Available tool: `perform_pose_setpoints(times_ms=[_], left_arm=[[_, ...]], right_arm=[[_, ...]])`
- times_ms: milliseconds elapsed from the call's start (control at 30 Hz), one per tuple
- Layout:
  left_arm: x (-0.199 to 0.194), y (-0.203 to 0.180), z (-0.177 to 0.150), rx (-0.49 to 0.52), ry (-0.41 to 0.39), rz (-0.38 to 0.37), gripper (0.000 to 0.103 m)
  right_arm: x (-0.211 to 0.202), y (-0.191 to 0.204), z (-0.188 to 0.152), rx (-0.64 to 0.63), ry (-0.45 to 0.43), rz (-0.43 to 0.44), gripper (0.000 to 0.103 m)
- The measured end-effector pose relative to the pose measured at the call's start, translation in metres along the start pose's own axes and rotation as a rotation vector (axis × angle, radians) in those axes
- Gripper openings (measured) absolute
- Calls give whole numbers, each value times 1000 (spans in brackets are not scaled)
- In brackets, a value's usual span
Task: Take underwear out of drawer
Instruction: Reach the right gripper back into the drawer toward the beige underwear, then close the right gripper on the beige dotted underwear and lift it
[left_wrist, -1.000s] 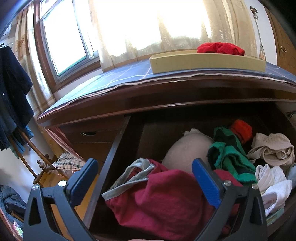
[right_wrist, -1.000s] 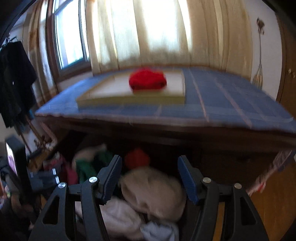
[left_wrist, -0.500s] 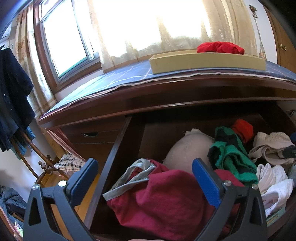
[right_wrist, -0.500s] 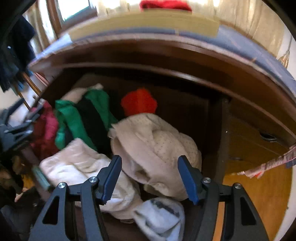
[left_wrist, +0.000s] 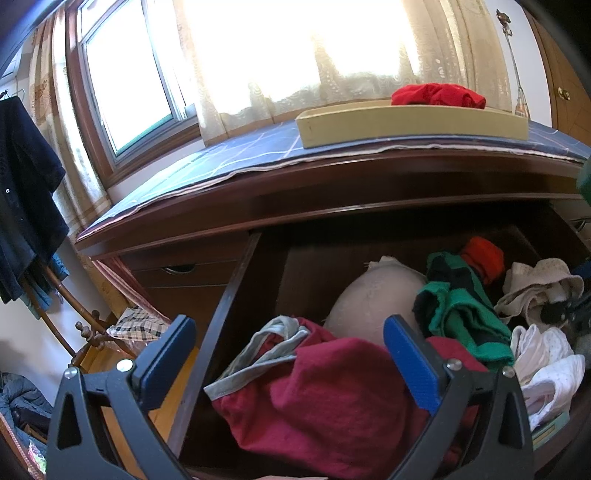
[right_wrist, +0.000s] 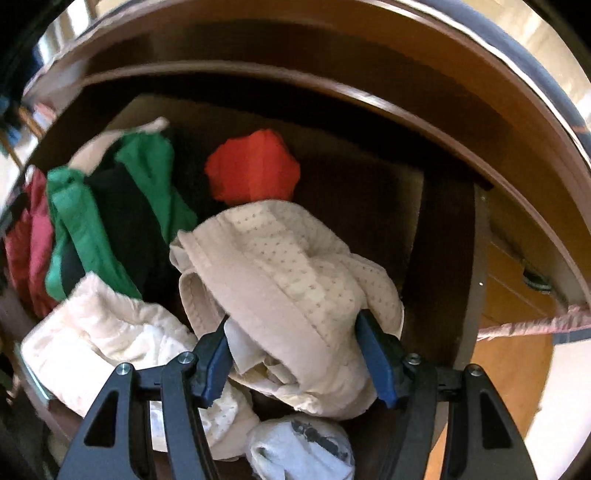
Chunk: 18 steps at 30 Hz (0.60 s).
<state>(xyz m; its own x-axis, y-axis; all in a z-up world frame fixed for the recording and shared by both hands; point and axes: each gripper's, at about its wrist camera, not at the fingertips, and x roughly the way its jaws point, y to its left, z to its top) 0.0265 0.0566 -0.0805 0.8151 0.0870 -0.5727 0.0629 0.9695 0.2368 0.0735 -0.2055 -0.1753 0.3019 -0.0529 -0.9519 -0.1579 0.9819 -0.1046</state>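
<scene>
Grippers, two. Our right gripper stands about half open, its blue pads astride the beige dotted underwear in the open drawer; we cannot tell whether the pads press the cloth. Our left gripper hangs wide open above the maroon garment, gripping nothing. Underwear: crumpled heap, no clear long axis, at the drawer's right end beside the green garment. Its lower folds are hidden behind the fingers.

Your right gripper hides its 2 fingertips in the beige underwear; the drawer's left end blurs.
</scene>
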Motion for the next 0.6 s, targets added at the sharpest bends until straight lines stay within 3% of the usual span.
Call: perform_pose_setpoints(times_ms=[133,233,300,600], left_arm=[[1,0,0,1,-2,1,103],[0,0,0,1,-3,1,103],[0,0,0,0,-3,2,103],[0,-2,0,3,-1,5,103]], right_arm=[[-1,6,-2,-25,4,-19,58],[-7,2,-7,-19,-16,-36,39],[-14,-5,-10,28,-41,7,25],[-75,-39,-35,207,-239,180,21]])
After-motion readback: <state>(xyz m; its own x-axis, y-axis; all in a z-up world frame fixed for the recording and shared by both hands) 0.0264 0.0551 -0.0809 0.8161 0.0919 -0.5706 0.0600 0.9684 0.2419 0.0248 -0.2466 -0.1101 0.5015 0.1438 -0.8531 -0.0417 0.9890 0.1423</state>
